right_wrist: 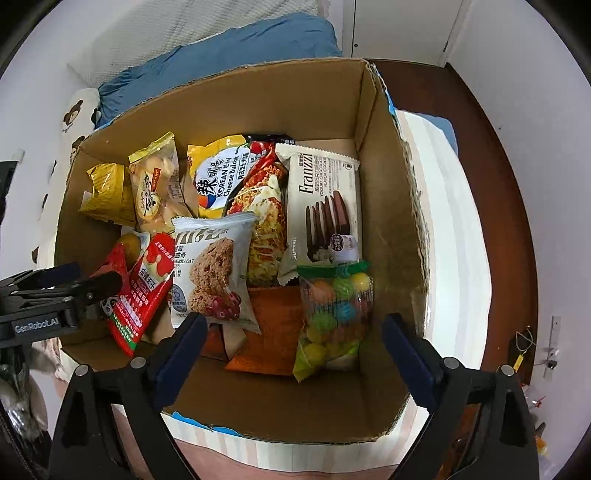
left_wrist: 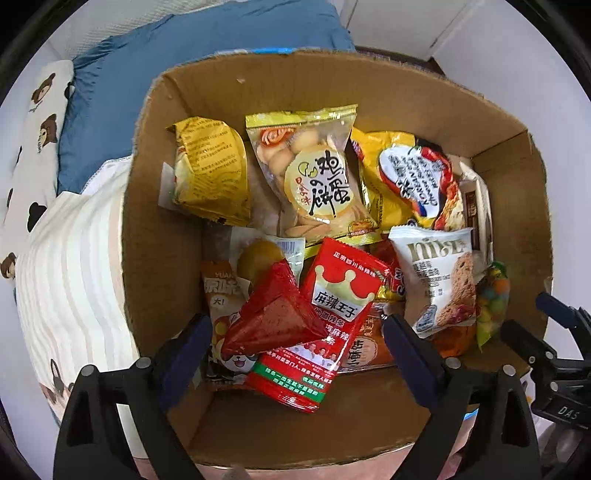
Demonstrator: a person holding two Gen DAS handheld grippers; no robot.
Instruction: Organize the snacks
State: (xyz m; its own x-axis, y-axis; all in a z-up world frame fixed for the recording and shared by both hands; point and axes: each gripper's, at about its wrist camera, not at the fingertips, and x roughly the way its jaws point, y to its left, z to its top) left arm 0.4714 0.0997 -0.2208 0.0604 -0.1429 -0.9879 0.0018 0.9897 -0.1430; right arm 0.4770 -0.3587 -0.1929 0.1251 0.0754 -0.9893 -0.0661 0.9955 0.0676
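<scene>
An open cardboard box [left_wrist: 295,81] holds several snack packets. My left gripper [left_wrist: 295,332] hangs open above its near left part, over a red triangular packet [left_wrist: 273,314] and a red crown-print packet [left_wrist: 332,295], touching neither. My right gripper [right_wrist: 295,332] is open above the near right part, over a bag of coloured candy balls [right_wrist: 332,314] and an orange packet [right_wrist: 273,332]. An oat cookie packet [right_wrist: 214,273] lies between the two grippers. Farther back lie a Franzzi wafer pack [right_wrist: 325,206], Korean noodles [right_wrist: 236,181], egg biscuits [left_wrist: 314,173] and a yellow packet [left_wrist: 210,170].
The box [right_wrist: 258,110] sits on striped bedding [left_wrist: 74,266]. A blue pillow [left_wrist: 184,55] and a bear-print cloth [left_wrist: 37,129] lie behind and to the left. A brown wooden floor [right_wrist: 498,184] and white cabinet doors [right_wrist: 399,29] are on the right.
</scene>
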